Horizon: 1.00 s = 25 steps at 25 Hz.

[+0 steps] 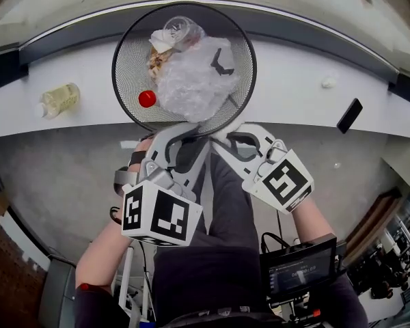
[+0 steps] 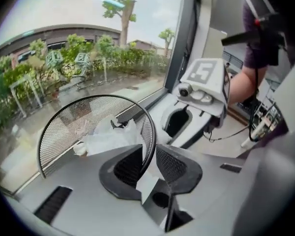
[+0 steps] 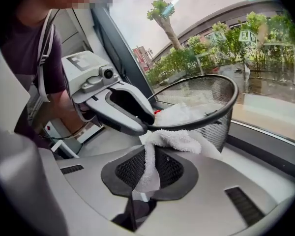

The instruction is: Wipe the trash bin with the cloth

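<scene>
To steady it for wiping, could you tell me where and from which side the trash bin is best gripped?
Probably by the near rim of the trash bin, from above, one jaw inside the mesh wall, one outside: the top is open and the hoop thin. The left gripper grips it there.

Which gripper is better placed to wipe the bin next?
Right. The right gripper pinches the cloth just under the rim of the bin; the left gripper is clamped on that rim, steadying it.
</scene>
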Each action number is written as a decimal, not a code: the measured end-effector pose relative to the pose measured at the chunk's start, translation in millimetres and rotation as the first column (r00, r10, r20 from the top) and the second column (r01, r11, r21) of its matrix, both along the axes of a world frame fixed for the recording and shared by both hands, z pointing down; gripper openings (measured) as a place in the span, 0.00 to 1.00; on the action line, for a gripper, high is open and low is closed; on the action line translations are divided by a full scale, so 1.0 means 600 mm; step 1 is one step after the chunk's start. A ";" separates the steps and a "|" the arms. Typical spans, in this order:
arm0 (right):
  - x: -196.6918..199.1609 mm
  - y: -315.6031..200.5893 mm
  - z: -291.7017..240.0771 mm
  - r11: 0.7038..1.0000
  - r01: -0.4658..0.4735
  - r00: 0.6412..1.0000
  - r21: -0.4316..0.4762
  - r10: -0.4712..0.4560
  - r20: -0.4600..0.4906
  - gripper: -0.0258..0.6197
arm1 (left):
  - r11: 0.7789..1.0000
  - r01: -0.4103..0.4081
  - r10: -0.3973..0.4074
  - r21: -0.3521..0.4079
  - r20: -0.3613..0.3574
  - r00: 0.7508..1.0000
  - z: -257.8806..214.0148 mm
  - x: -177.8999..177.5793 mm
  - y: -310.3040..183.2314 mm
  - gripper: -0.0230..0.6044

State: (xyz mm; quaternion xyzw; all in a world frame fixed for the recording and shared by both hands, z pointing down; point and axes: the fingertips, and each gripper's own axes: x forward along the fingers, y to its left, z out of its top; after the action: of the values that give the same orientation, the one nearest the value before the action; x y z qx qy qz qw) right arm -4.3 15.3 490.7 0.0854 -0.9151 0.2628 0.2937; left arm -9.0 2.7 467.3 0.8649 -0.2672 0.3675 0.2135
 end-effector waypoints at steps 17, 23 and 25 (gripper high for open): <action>0.107 -0.136 -0.017 0.974 -0.180 0.977 0.139 0.193 -0.088 0.11 | 0.869 -0.477 0.405 0.129 0.366 0.838 0.000 -0.094 -0.005 0.43; 0.103 -0.165 -0.018 0.961 -0.160 0.970 0.227 0.196 -0.146 0.11 | 0.862 -0.499 0.409 0.094 0.453 0.792 0.038 -0.111 -0.001 0.18; 0.087 -0.143 -0.009 0.968 -0.135 0.975 0.210 0.168 -0.147 0.11 | 0.886 -0.456 0.385 0.082 0.418 0.823 0.037 -0.103 0.007 0.18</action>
State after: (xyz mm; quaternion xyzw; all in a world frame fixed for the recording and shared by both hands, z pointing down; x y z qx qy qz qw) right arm 48.0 -70.4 485.4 0.2056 -0.9003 0.1838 0.3367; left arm -70.9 6.8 489.8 0.8272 -0.1381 0.5446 -0.0089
